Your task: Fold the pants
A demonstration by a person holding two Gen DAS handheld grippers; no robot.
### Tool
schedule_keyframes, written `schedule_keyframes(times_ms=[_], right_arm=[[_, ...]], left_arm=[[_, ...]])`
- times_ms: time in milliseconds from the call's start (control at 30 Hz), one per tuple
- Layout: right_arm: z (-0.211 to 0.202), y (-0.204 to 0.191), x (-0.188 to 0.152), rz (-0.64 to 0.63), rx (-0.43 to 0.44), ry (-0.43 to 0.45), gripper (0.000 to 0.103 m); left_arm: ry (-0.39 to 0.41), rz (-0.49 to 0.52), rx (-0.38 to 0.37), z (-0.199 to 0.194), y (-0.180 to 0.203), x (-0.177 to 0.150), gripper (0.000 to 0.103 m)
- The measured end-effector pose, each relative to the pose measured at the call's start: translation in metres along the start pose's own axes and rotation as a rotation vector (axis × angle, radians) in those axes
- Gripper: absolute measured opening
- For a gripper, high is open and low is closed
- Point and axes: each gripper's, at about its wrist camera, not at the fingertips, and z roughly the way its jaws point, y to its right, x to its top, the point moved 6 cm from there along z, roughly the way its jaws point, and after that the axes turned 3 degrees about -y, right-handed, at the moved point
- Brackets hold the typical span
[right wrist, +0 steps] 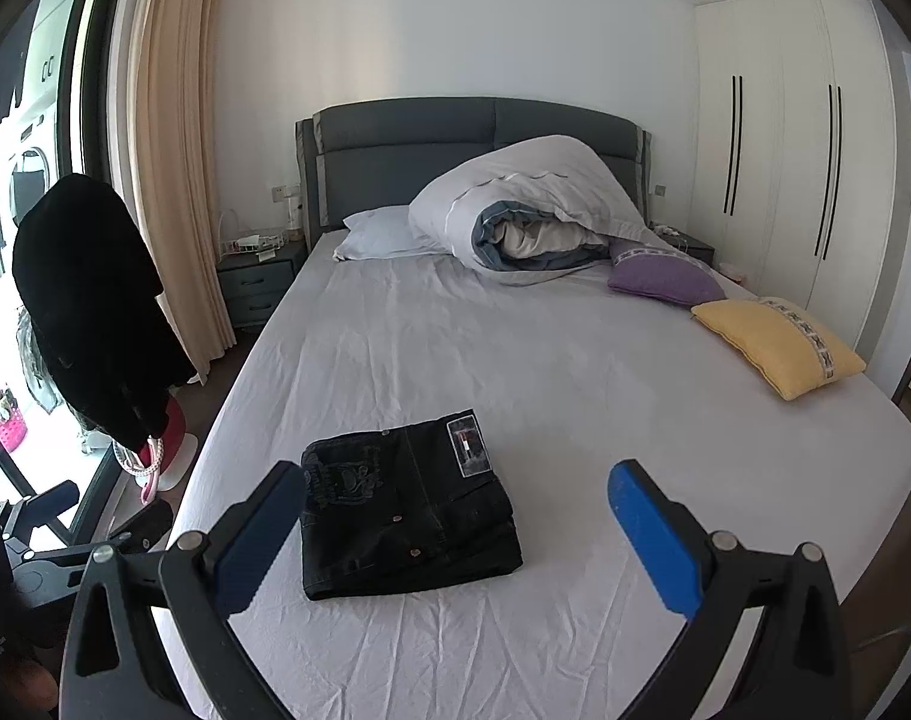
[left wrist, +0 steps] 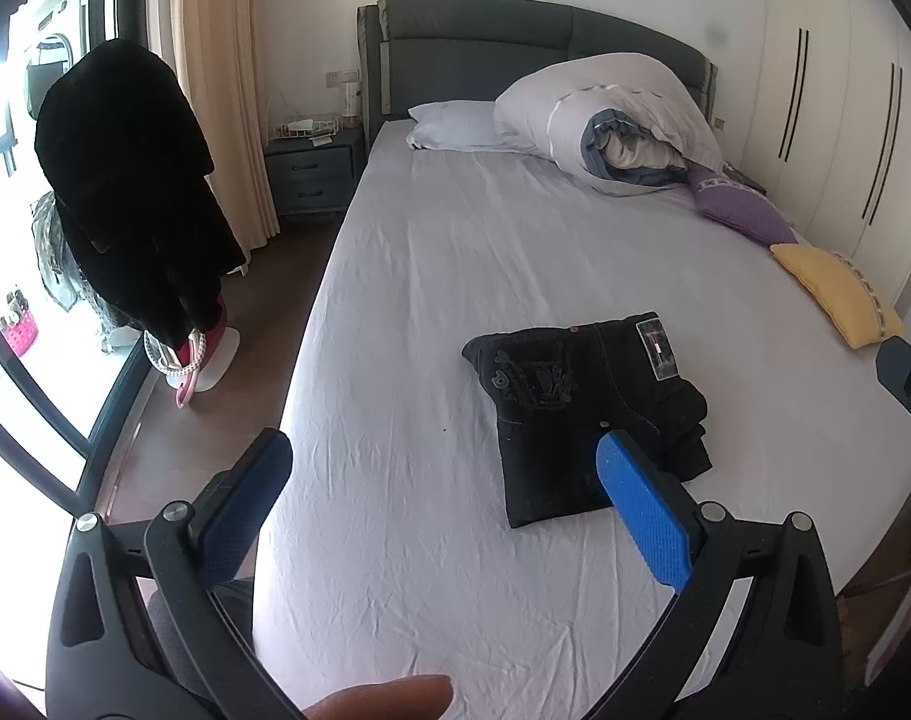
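- Pants [right wrist: 407, 507] lie folded into a compact dark rectangle on the bed [right wrist: 545, 372], near the foot end and a little toward the window side.
- A white label [right wrist: 468, 443] shows on the top layer, at the corner nearest the headboard [right wrist: 473, 144], and pale stitching marks the pocket.
- The left gripper [left wrist: 446, 468] hangs above the foot of the bed with its blue pads [left wrist: 641, 510] spread wide, holding nothing.
- In the left wrist view its right finger overlaps the near edge of the pants [left wrist: 587, 414]; I cannot tell whether it touches the cloth.
- The right gripper [right wrist: 455, 513] is likewise spread wide and empty, the pants framed between its fingers [right wrist: 653, 534] in its own view.
- The sheet is pale lavender and creased all over.
- A rolled duvet [right wrist: 533, 210] sits against the headboard, with a white pillow [right wrist: 383, 234] beside it.
- A purple cushion [right wrist: 665, 279] and a yellow cushion [right wrist: 779, 348] lie along the wardrobe side, close together.
- A white wardrobe [right wrist: 803, 180] with thin dark handles fills that wall.
- On the window side stands a dark nightstand [right wrist: 257, 282] by a beige curtain [right wrist: 173, 168].
- A black coat [right wrist: 89, 300] hangs on a stand near the glass door.
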Motion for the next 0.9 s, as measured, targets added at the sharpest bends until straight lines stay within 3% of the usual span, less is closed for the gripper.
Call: schedule_keyframes(times_ms=[900], right_arm=[[0.009, -0.006, -0.015, -0.013, 0.008, -0.052, 0.103]], left_arm=[[-0.026, 0.007, 0.004, 0.020, 0.005, -0.005, 0.103]])
